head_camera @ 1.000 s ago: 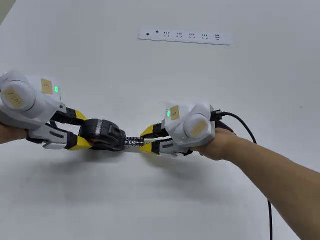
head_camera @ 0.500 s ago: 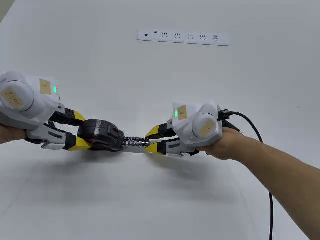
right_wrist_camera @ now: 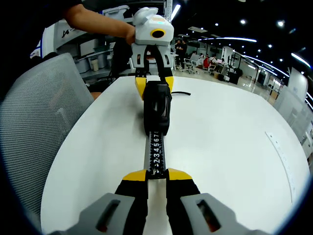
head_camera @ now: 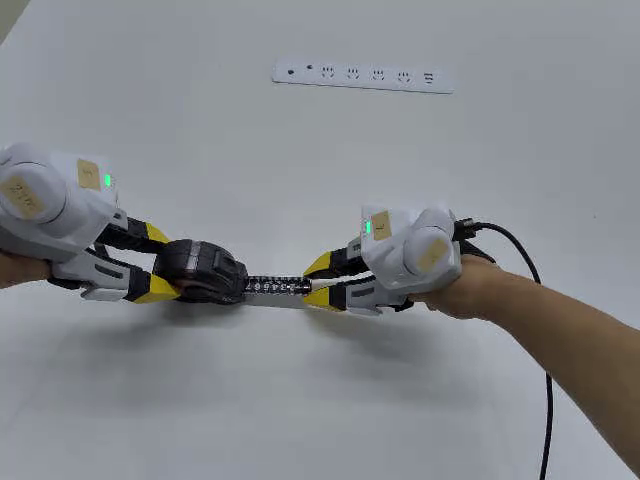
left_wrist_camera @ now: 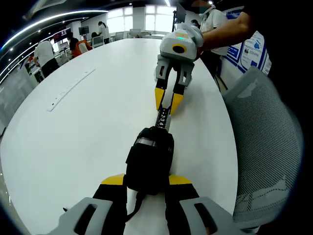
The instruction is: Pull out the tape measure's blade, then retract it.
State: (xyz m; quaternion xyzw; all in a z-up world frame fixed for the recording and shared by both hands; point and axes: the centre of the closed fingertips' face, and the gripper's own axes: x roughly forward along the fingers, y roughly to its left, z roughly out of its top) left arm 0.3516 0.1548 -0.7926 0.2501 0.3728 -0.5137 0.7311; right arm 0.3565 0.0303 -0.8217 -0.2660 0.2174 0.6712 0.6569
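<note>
On the white counter [head_camera: 300,150], the left gripper [head_camera: 163,261] has its fingers clamped on the black tape measure [head_camera: 205,270]. The right gripper [head_camera: 319,281] has its fingers clamped on the blade [head_camera: 275,286], which is stretched between them.

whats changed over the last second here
The right tongs, shut on the end of the blade, moved away to the person's right, drawing more of it out of the tape measure case. The left tongs stayed clamped on the case in the same spot; the power strip has not moved.
</note>
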